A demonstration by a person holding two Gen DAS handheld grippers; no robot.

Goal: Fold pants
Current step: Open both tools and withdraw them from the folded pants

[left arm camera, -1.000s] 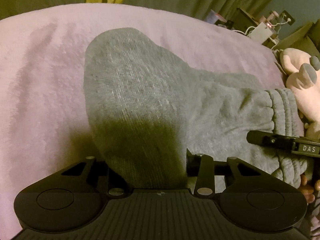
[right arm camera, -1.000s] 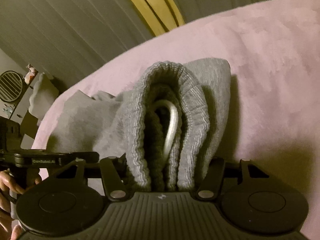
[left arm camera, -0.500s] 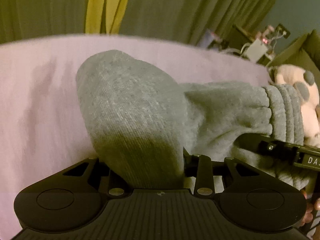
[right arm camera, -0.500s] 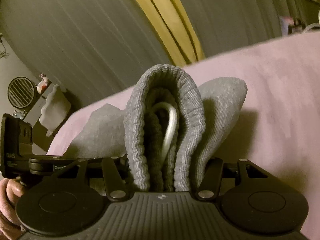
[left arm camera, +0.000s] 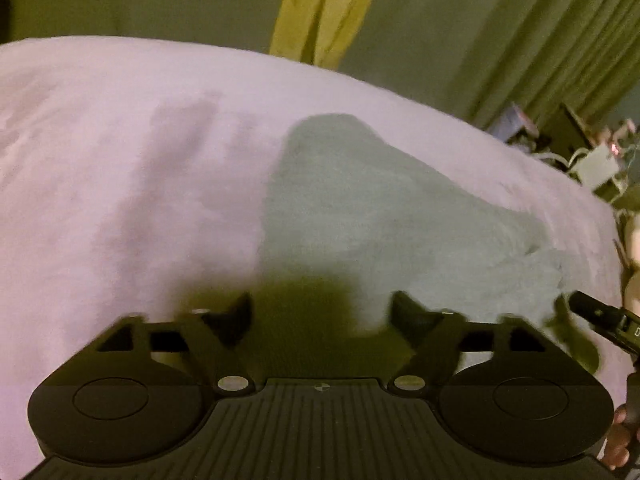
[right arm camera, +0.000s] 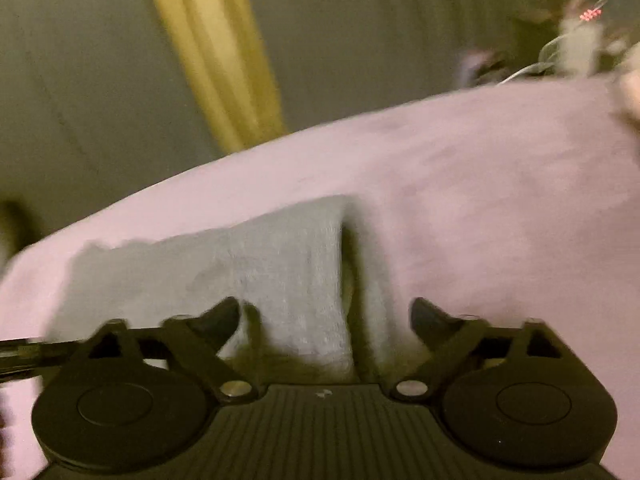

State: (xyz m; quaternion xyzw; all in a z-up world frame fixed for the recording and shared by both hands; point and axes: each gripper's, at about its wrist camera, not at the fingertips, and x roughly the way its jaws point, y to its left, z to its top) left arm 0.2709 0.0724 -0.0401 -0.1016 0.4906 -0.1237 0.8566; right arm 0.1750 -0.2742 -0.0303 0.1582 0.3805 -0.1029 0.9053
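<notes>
The grey pants lie folded on the pink blanket. In the left wrist view my left gripper is open just above their near edge, holding nothing. In the right wrist view the pants lie flat with a fold edge standing up at the right. My right gripper is open over them and empty. Part of the right gripper shows at the right edge of the left wrist view. Both views are blurred by motion.
Green and yellow curtains hang behind the bed. Clutter with cables and boxes stands at the far right of the bed. A plush toy peeks in at the right edge.
Both grippers have opened and let go of the pants. The pants have dropped flat onto the blanket, and both grippers have pulled back a little.
</notes>
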